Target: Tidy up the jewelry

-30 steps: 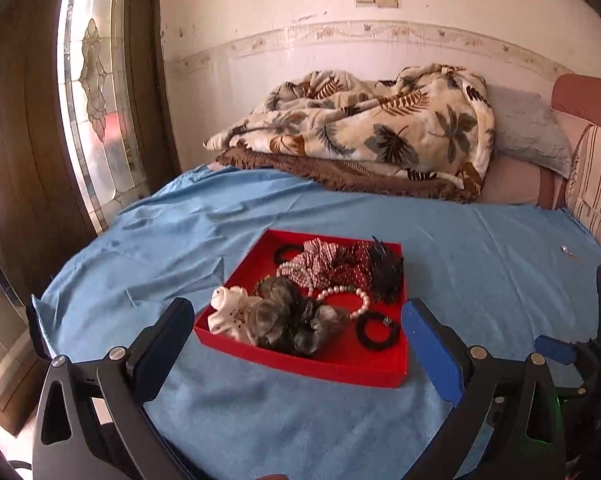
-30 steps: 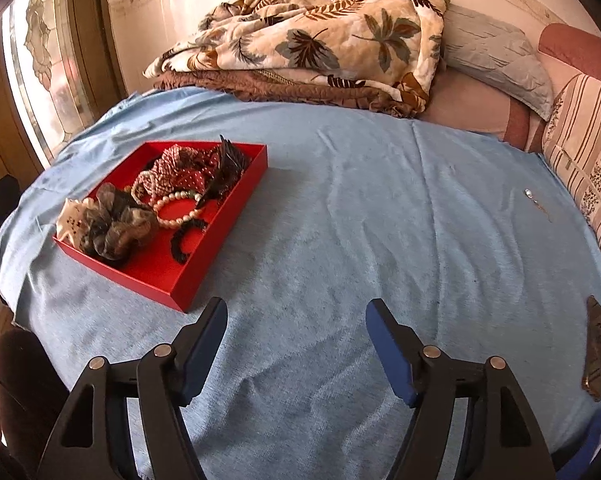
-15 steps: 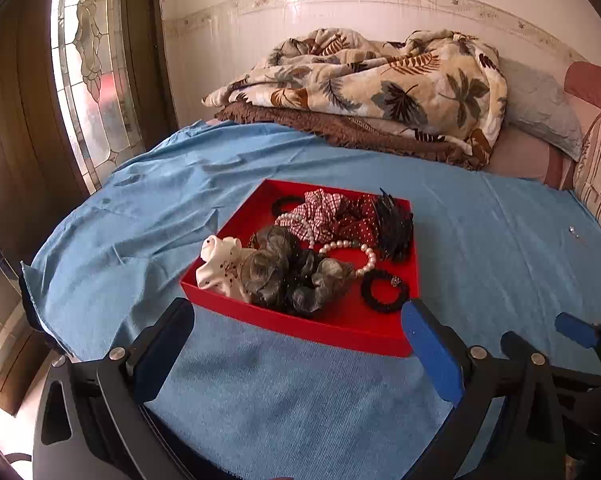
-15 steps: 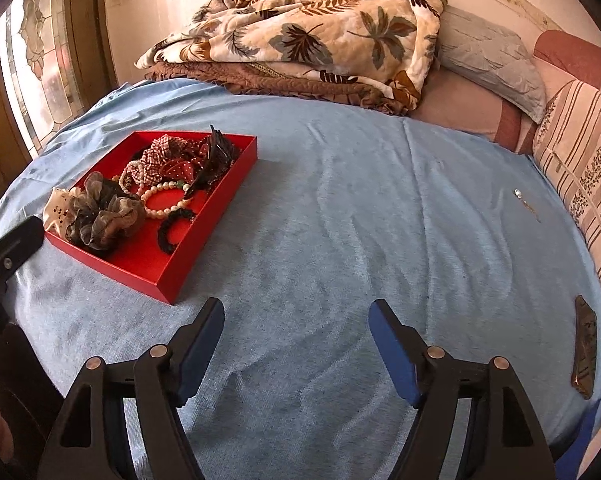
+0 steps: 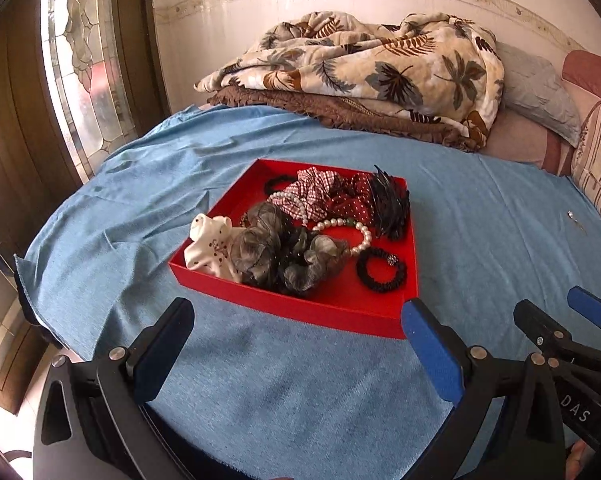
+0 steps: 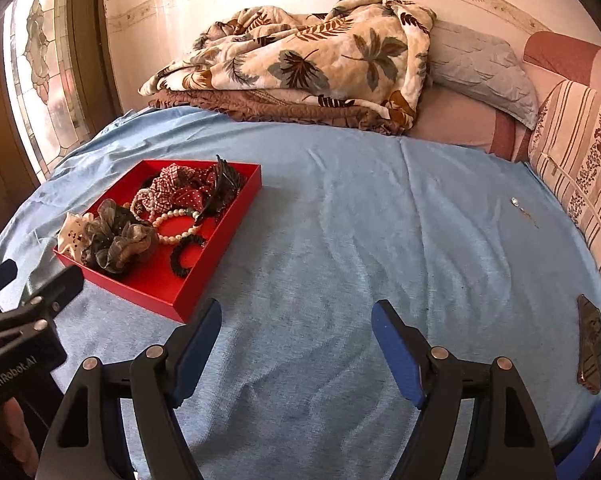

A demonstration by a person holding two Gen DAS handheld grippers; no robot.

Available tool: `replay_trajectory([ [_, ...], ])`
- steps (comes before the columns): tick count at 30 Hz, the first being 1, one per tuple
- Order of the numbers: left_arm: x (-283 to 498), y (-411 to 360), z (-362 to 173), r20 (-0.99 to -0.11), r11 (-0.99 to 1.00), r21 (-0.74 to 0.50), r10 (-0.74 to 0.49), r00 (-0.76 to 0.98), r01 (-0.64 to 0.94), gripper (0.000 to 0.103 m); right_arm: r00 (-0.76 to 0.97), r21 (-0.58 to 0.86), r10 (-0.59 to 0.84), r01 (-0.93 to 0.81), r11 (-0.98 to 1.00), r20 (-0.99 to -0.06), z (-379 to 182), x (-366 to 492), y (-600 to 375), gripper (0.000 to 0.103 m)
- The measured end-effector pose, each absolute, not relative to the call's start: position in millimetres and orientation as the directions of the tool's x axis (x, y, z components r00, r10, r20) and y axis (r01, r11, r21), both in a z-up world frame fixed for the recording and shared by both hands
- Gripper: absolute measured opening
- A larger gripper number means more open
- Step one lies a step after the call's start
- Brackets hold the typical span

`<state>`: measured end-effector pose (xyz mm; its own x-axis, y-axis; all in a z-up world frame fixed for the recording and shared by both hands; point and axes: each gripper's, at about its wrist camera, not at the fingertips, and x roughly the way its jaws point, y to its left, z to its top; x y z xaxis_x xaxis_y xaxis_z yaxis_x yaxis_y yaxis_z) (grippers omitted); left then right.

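Observation:
A red tray point(image 5: 300, 312) lies on the blue bedsheet and also shows in the right wrist view point(image 6: 148, 284). It holds a white scrunchie point(image 5: 208, 246), a grey scrunchie point(image 5: 276, 252), a checked red scrunchie point(image 5: 312, 194), a pearl bracelet point(image 5: 356, 232), a black hair tie point(image 5: 380, 272) and a black claw clip point(image 5: 388, 204). My left gripper point(image 5: 296, 348) is open and empty, just in front of the tray. My right gripper point(image 6: 296, 348) is open and empty over bare sheet, right of the tray. A small silver earring point(image 6: 516, 203) lies far right.
A folded leaf-print blanket point(image 5: 360, 68) and pillows point(image 6: 480, 68) lie at the back against the wall. A brown flat object point(image 6: 590, 348) lies at the bed's right edge. A stained-glass door point(image 5: 80, 72) stands left. The sheet's left edge point(image 5: 24, 280) drops off.
Both grippers have moved back and lifted slightly, so the tray sits farther ahead in each view. Each gripper now shows in the other's view. Both stay open.

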<state>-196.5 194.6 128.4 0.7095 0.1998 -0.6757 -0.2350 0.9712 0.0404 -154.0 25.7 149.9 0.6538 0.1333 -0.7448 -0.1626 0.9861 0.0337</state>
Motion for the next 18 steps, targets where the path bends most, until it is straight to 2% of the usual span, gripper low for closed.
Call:
replay_trajectory([
  [18, -191.7, 196.9, 113.5, -0.723, 0.978, 0.011, 0.152, 0.674, -0.209, 0.103, 0.653, 0.029, 0.134, -0.170, 0.985, -0.745, 146.7, -154.7, 32.2, 0.083],
])
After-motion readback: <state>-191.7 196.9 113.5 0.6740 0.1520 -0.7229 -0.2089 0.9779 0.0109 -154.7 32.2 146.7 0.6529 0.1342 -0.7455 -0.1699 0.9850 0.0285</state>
